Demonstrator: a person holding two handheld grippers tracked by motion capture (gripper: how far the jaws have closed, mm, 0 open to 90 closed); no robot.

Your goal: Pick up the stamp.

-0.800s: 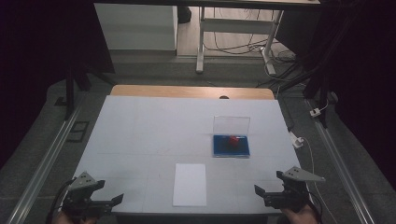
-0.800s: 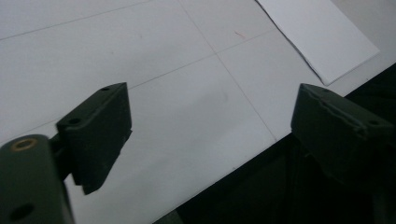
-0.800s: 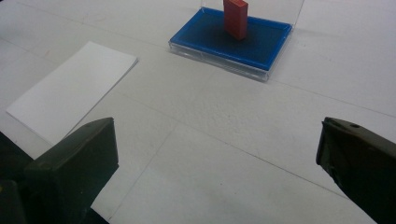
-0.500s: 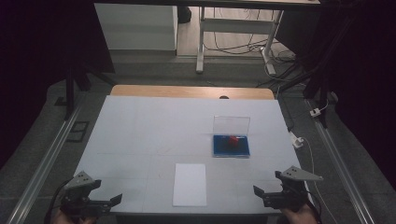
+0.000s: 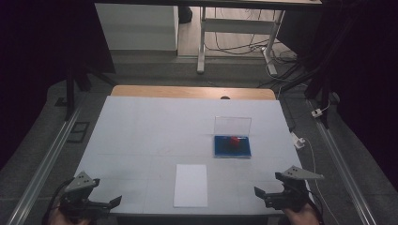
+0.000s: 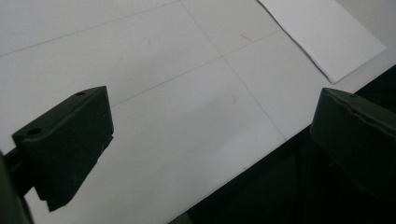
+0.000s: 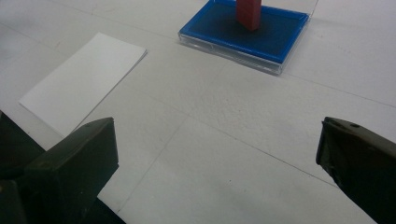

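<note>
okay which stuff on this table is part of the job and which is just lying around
Likely in the job, being nearest the tools:
white paper sheet
blue tray with open clear lid
red block standing in it

Just lying about:
white plug at the table's right edge

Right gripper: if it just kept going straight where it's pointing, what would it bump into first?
Probably the blue case with the red block standing in it. The right gripper has open fingers over bare table; the white paper lies off to one side.
</note>
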